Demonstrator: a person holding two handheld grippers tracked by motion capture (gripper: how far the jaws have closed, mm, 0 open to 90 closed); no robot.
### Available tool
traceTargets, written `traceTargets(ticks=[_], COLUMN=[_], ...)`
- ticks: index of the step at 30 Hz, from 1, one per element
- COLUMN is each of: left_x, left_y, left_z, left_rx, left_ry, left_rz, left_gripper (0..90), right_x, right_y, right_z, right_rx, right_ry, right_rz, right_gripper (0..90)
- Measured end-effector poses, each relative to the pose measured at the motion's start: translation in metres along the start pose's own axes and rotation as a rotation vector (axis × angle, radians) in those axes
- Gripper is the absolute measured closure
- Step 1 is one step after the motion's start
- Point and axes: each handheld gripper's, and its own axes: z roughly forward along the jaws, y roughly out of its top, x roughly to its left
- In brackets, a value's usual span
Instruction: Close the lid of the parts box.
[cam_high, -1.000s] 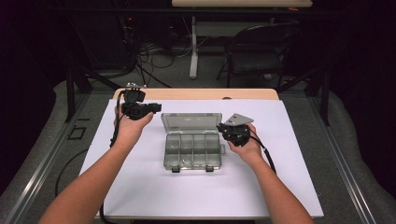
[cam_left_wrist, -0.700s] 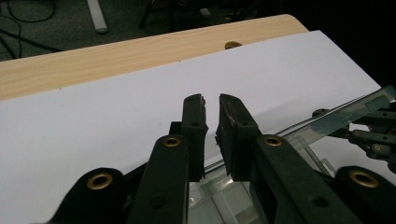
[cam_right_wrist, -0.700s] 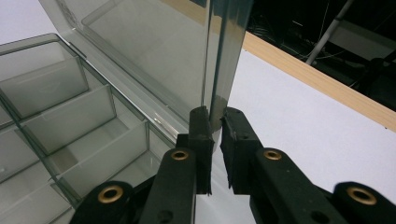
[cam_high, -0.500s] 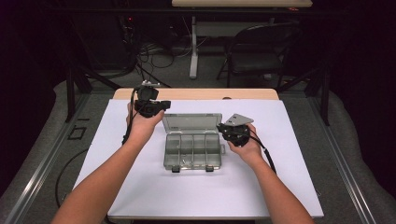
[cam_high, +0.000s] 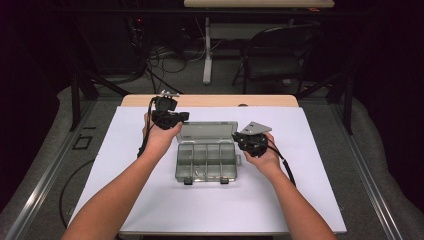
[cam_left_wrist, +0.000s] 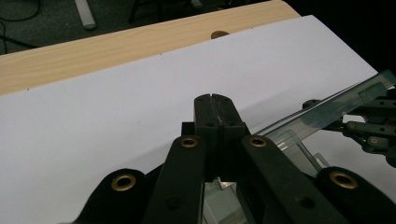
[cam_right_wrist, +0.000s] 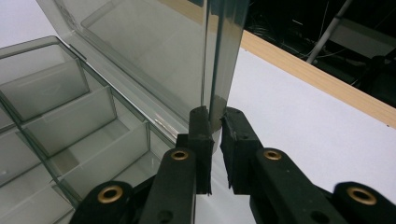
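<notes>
A clear box (cam_high: 207, 160) sits in the middle of the white sheet (cam_high: 125, 145) on the table, between the two grippers. Its lid (cam_high: 207, 130) stands up at the back. The right gripper (cam_right_wrist: 214, 122) pinches the lid's right edge between its jaws. The left gripper (cam_left_wrist: 215, 105) is closed with nothing in it, just above the lid's left end. The box is smoky grey, with small compartments inside.

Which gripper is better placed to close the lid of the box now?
Right, probably. The right gripper has its jaws on either side of the lid edge. The left gripper is shut with nothing between its jaws, beside the lid's far corner, above the box.
</notes>
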Motion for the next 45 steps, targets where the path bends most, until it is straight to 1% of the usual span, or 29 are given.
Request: traceTargets(ticks=[6, 15, 20, 27, 31, 34, 38, 40, 45], left_x=[0.0, 0.0, -0.001, -0.001, 0.0, 0.0, 0.001, 0.001, -0.001], left_y=[-0.003, -0.003, -0.005, -0.008, -0.009, -0.009, -0.01, -0.011, -0.014], left_z=[0.002, 0.001, 0.002, 0.004, 0.004, 0.004, 0.005, 0.005, 0.004], left_rx=[0.002, 0.001, -0.001, 0.004, 0.006, 0.011, 0.009, 0.013, 0.014], left_ry=[-0.003, -0.002, -0.002, 0.002, 0.002, -0.001, -0.001, -0.009, -0.026], left_rz=[-0.002, -0.001, -0.003, -0.003, -0.008, -0.007, -0.004, -0.006, -0.001], left_gripper=[90.0, 90.0, 90.0, 90.0, 90.0, 90.0, 90.0, 90.0, 89.3], right_x=[0.0, -0.001, -0.001, -0.001, -0.001, 0.0, 0.002, 0.003, 0.006], right_y=[0.0, 0.002, 0.005, 0.008, 0.008, 0.007, 0.004, 0.003, 0.003], right_z=[0.0, -0.001, -0.008, -0.018, -0.024, -0.027, -0.029, -0.03, -0.03], right_rx=[0.0, -0.005, -0.025, -0.029, -0.028, -0.022, -0.005, 0.002, 0.002], right_ry=[-0.002, 0.016, 0.024, 0.034, 0.048, 0.055, 0.062, 0.069, 0.092], right_rz=[0.005, 0.038, 0.043, 0.041, 0.056, 0.058, 0.06, 0.056, 0.068], right_gripper=[82.5, 80.9, 79.4, 80.2, 81.4, 82.0, 86.9, 89.8, 90.0])
